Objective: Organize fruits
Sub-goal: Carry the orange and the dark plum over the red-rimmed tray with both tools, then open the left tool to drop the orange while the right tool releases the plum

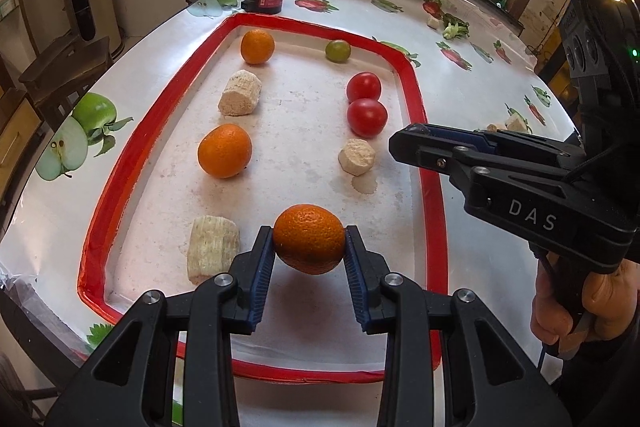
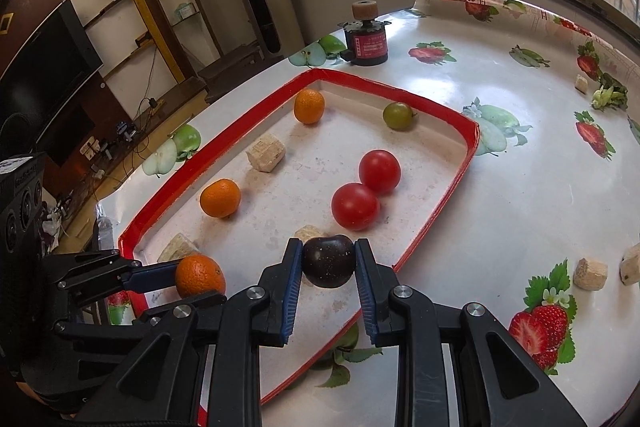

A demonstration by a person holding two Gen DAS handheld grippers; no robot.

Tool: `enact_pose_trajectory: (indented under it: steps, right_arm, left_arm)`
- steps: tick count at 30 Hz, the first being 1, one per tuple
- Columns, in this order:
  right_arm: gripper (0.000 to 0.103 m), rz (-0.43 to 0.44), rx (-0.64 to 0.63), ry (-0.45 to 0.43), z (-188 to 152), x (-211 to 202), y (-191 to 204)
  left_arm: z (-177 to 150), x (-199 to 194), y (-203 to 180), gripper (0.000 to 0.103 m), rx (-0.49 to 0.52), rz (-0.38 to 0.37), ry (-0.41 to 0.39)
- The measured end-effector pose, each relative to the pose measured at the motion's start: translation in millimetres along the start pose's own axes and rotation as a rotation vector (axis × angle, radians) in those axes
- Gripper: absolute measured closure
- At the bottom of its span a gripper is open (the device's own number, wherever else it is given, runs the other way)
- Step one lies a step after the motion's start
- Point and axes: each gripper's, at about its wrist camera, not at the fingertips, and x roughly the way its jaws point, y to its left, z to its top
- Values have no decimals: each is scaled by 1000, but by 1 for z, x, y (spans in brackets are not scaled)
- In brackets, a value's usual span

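My left gripper (image 1: 309, 241) is shut on an orange (image 1: 309, 238) and holds it just above the near part of the red-rimmed tray (image 1: 416, 95); the held orange also shows in the right wrist view (image 2: 200, 281). My right gripper (image 2: 329, 261) is shut on a dark plum (image 2: 329, 261) over the tray's near right side (image 2: 432, 219). In the tray lie two more oranges (image 1: 225, 151) (image 1: 257, 46), two red tomatoes (image 1: 366, 117) (image 1: 363, 87) and a green fruit (image 1: 338, 51). From the left wrist view the right gripper (image 1: 404, 143) reaches over the tray rim; its plum is hidden there.
Several pale cut stalk pieces (image 1: 240, 93) (image 1: 357, 157) (image 1: 212, 249) lie in the tray. A black and red motor with a cork top (image 2: 366, 41) stands behind the tray. More pale pieces (image 2: 590, 273) and greens (image 2: 608, 95) lie on the fruit-print tablecloth to the right.
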Motion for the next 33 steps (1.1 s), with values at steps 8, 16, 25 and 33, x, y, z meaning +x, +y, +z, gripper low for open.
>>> enact_pose_trajectory:
  steps: [8,16,25,33]
  right_arm:
    - [76,-4,2,13,3,11,-3]
    - [73,-9,0,31,2,21,-2]
    - [74,-4,-3,32,0,23,-3]
    - [53,16,6,6,2,9,-3]
  left_arm:
    - [-1,9,3,71,-7,3,17]
    - [0,10,1,70,-15,13,16]
    - [2,13,-2,61,-8,47,32]
    - [0,6,-1,37,-16,79,21]
